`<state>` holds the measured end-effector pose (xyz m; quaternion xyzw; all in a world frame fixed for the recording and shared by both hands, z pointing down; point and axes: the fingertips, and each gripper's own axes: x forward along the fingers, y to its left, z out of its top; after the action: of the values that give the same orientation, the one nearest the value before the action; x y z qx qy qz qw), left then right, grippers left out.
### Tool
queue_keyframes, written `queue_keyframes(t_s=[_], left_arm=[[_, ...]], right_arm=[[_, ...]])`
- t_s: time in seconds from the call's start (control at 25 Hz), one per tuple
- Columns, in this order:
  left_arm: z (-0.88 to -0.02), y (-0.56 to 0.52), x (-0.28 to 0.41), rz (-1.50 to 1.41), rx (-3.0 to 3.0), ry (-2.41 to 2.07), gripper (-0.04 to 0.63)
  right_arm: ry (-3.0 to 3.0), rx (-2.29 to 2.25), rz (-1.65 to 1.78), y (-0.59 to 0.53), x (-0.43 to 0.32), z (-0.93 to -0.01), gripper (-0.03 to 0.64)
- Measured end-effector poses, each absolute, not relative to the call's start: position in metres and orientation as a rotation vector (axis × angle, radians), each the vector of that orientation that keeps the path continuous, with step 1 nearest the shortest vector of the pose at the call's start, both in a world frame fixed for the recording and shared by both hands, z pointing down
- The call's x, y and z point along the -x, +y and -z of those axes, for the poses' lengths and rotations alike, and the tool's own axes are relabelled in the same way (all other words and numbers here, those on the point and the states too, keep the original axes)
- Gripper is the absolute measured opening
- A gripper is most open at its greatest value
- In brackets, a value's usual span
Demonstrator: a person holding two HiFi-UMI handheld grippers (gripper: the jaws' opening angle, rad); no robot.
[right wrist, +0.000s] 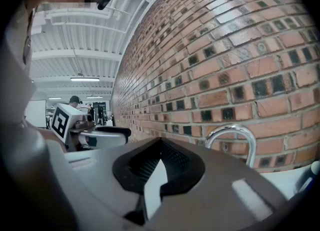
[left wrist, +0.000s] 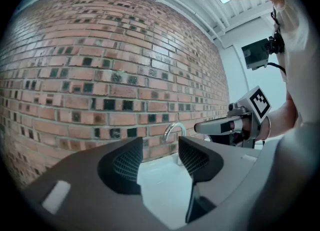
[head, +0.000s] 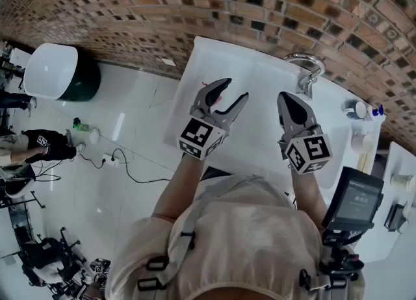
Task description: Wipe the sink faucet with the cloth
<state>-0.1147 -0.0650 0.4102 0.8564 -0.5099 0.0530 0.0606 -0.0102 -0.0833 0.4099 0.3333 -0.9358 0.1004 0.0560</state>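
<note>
Short of the faucet (head: 306, 66), the left hand-held gripper (head: 236, 89) hangs released and empty, and the right hand-held gripper (head: 285, 97) is clenched on nothing. Neither holds the cloth, so picking it up probably comes next.

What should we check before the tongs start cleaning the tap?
1. Finding the cloth: not ok, no view shows one.
2. Are the left tongs ready to grab? Ok, they are open with nothing between them.
3. Are the right tongs ready to grab? Not ok, their tips are shut together.
4. Is the way to the faucet free? Ok, it stands at the back edge of the sink, ahead of both tongs, with nothing in between.
5. Are the tongs off the faucet? Ok, neither touches it.
</note>
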Motion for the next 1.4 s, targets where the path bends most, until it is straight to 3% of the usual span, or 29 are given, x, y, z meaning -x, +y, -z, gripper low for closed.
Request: queue_keyframes(t_s=[0.28, 0.84, 0.96, 1.16, 1.28, 1.4], left_arm=[[-0.458, -0.060, 0.173, -0.305, -2.368, -1.644, 0.309], [-0.623, -0.041, 0.229, -0.632, -1.988, -1.497, 0.310], [-0.646, -0.040, 0.235, -0.682, -1.940, -1.467, 0.296], [-0.671, -0.041, 0.242, -0.734, -1.894, -1.442, 0.172], [-0.674, -0.040, 0.242, -0.777, -1.901, -1.426, 0.172], [-0.683, -0.041, 0.241, -0.820, -1.910, -1.398, 0.112]], right_arm=[[-2.819, -0.941, -0.347, -0.083, 0.036, -0.429, -0.008], [-2.689, -0.898, -0.524, -0.095, 0.054, -0.503, -0.008], [-2.662, -0.918, -0.557, -0.098, 0.053, -0.516, -0.008], [-2.630, -0.949, -0.592, -0.102, 0.050, -0.529, -0.008], [-2.615, -0.958, -0.608, -0.100, 0.047, -0.533, -0.008], [-2.612, -0.969, -0.611, -0.102, 0.048, -0.534, -0.008]])
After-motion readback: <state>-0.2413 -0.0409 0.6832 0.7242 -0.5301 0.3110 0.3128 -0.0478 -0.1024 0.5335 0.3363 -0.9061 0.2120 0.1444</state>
